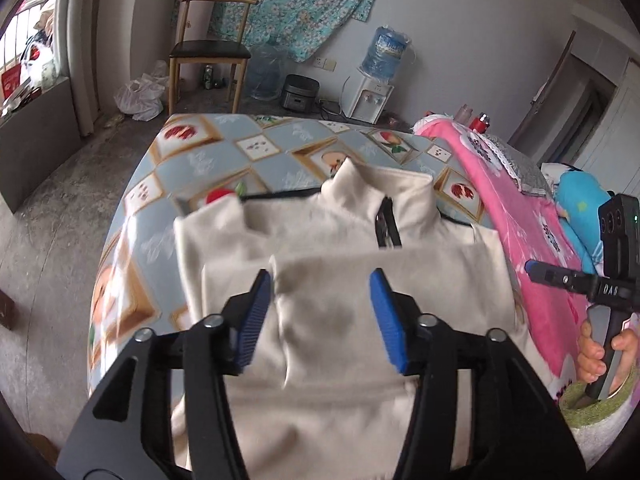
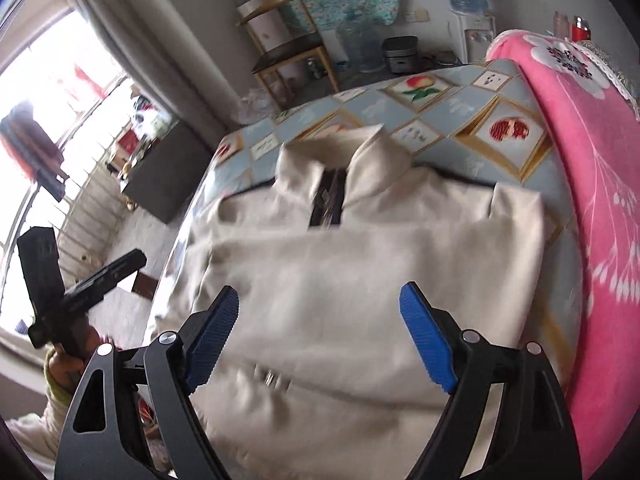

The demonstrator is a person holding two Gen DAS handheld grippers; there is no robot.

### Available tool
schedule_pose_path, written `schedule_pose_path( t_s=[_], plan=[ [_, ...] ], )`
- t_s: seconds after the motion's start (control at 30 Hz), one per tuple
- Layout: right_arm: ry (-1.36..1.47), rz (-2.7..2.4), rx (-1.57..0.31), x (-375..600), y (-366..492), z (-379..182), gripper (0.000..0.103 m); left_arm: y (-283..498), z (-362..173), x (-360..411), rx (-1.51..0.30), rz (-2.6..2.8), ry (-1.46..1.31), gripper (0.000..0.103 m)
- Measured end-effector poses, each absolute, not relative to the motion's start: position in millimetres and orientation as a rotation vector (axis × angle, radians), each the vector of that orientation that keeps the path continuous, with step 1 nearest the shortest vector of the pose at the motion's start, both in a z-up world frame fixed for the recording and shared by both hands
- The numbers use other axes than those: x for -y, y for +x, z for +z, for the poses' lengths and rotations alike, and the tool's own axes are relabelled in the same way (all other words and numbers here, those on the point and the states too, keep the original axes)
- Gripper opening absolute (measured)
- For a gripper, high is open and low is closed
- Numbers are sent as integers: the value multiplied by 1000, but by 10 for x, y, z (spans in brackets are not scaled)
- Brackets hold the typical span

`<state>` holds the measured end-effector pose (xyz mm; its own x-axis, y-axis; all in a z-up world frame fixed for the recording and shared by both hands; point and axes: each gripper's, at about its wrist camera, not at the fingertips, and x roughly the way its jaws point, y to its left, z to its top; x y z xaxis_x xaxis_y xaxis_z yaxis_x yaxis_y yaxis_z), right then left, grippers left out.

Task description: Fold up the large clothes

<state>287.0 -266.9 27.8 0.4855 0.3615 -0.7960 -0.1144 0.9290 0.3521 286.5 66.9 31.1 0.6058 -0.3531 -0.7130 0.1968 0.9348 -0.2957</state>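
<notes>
Both my cams ride on the claws and look forward and down along the fingers, pretty close over the cream jacket [image 1: 328,312] spread on the table [image 1: 224,148]. The left one faces the far wall with the chair [image 1: 208,52] and catches my right claw [image 1: 532,270] at its right edge; the right one sits tilted, with the window on its left. Both share the jacket's collar, the fruit-print tablecloth, the pink blanket [image 2: 592,184], chair and water dispenser [image 1: 370,96].

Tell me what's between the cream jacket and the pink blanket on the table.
In the right wrist view, only a bare strip of the fruit-patterned tablecloth separates the cream jacket from the pink blanket; nothing else lies there.
</notes>
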Motion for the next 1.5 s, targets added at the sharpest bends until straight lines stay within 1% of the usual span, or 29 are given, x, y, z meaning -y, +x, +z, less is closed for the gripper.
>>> schedule_pose_path(
  t_s=[0.07,0.2,0.4,0.57,0.73,0.83,0.87,0.93,1.0,1.03,1.07,1.1,1.2,1.3,1.5],
  plan=[
    [259,254,-1030,2756,3191,292,81,3210,293,-528,-902,-313,-173,55],
    [262,211,-1072,2832,3907,174,81,3942,205,-244,-975,-321,-165,63],
    [227,121,-1184,2763,4847,-238,81,4932,-53,212,-1078,-257,-186,64],
    [174,61,-1276,2701,5202,-593,81,5240,-342,521,-1149,-189,-58,64],
    [133,83,-1327,2656,5152,-691,80,5193,-474,596,-1195,-200,9,64],
    [93,128,-1344,2608,4990,-656,74,5081,-466,590,-1190,-212,57,62],
    [79,141,-1346,2602,4921,-641,70,5033,-442,585,-1178,-217,78,62],
    [65,161,-1353,2601,4829,-625,62,4961,-415,564,-1178,-233,92,58],
    [42,175,-1353,2590,4729,-605,48,4857,-396,549,-1181,-252,101,50],
    [29,180,-1350,2585,4682,-588,43,4797,-388,544,-1179,-260,108,48],
    [14,184,-1347,2574,4636,-578,36,4751,-384,546,-1177,-268,115,47],
    [4,187,-1348,2561,4599,-575,32,4693,-386,548,-1178,-283,124,47],
    [-46,190,-1330,2513,4460,-537,25,4525,-415,561,-1171,-302,162,47],
    [-73,201,-1317,2501,4318,-500,22,4363,-448,569,-1152,-311,210,45],
    [-180,189,-1290,2389,4023,-578,21,4125,-518,539,-1129,-341,270,43]
  ],
)
